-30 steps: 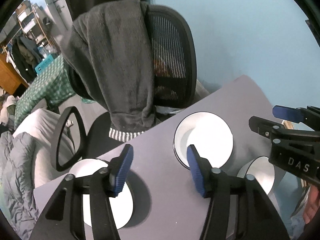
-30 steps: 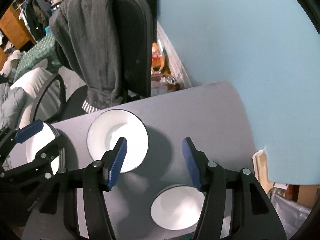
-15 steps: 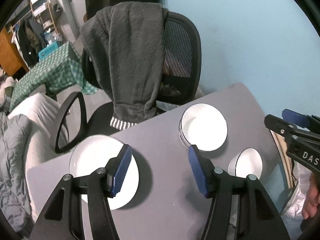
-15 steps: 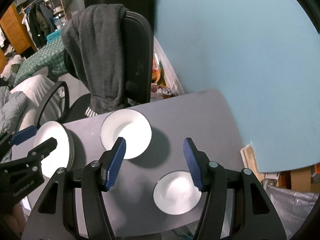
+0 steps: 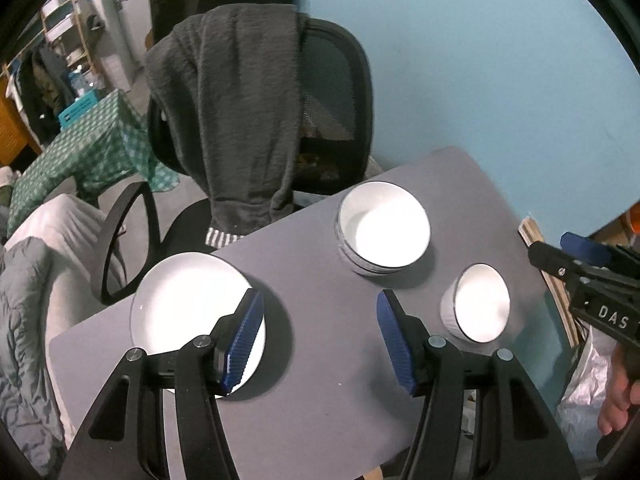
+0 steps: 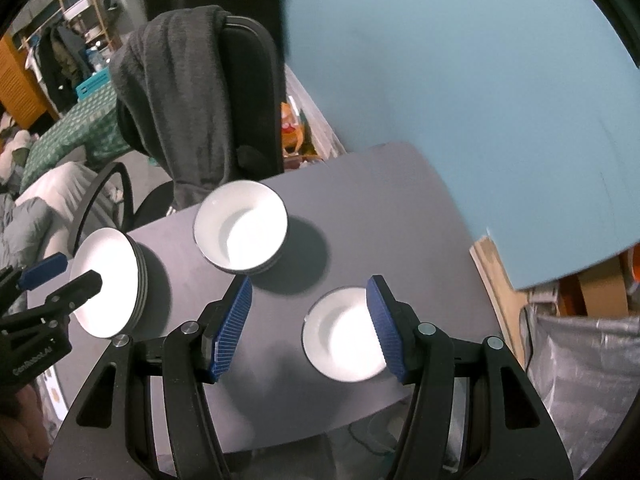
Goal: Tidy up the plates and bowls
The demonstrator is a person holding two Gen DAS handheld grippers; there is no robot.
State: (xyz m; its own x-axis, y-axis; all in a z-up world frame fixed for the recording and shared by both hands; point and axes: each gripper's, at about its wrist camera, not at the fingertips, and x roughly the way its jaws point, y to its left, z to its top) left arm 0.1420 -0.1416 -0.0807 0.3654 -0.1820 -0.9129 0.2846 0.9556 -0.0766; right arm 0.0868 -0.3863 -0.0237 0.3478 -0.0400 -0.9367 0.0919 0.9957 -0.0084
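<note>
2 handheld grippers are hovering above a grey table — the left gripper is holding its blue pads wide apart over bare tabletop, gripping nothing, and the right gripper is likewise gaping and empty above the small bowl. A stack of plates is sitting at the table's left end, a stack of larger bowls is resting toward the far edge, all apart from one another. Behind the table, a grey garment is hanging over an office chair.
</note>
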